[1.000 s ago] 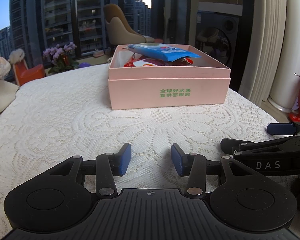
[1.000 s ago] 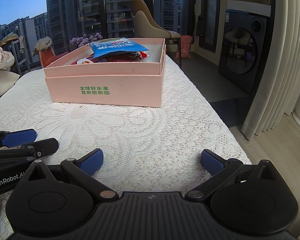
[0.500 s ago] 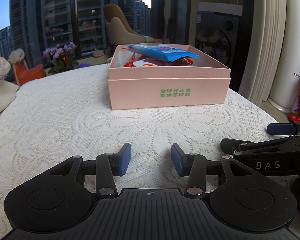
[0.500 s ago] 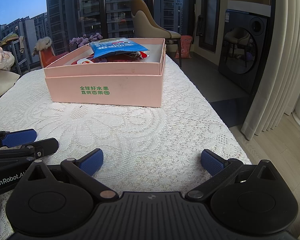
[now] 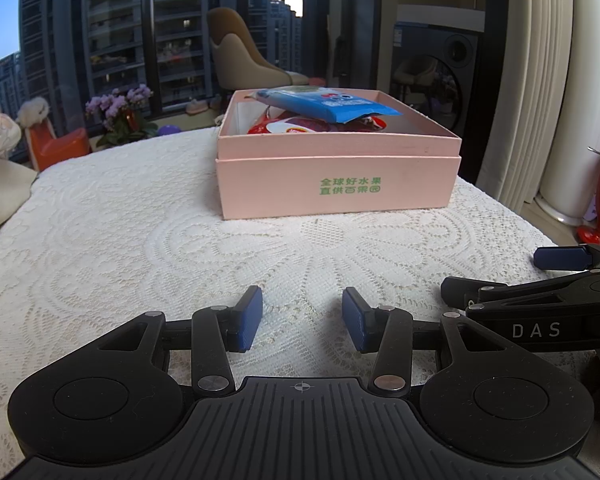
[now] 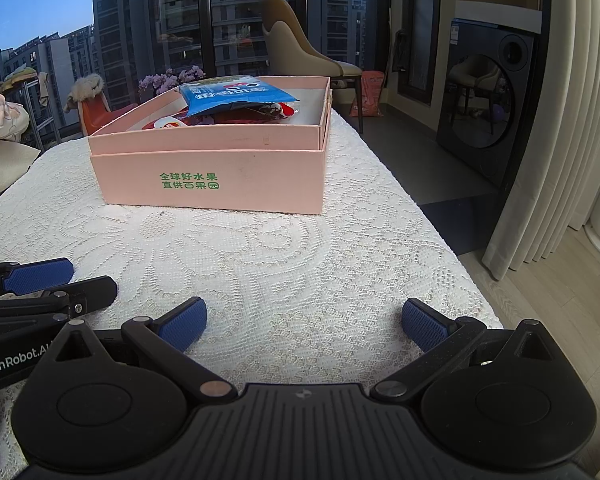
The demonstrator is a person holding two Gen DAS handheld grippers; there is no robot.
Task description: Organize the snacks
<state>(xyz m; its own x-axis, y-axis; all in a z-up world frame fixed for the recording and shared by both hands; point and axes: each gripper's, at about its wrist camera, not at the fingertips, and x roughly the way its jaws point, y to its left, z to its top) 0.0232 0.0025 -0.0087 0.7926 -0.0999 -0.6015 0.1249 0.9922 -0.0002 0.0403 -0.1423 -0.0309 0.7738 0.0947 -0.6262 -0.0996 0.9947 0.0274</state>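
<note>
Left gripper point(image 5: 302, 324) sitting low at bottom centre, jaws partly apart, gripping nothing. Right gripper point(image 6: 303, 323) splaying wide, also empty, resting beside it. Both lying near lace tablecloth point(image 5: 120, 240), well apart from pink box point(image 5: 336, 194) at frame centre. Blue snack packet point(image 5: 328, 106) perching on top of red packets point(image 5: 284, 125), overhanging pile; exact count inside hard to tell. Risks: packet sliding off if nudged; finger snagging lace, dragging cloth and box; grippers colliding, being side by side.
</note>
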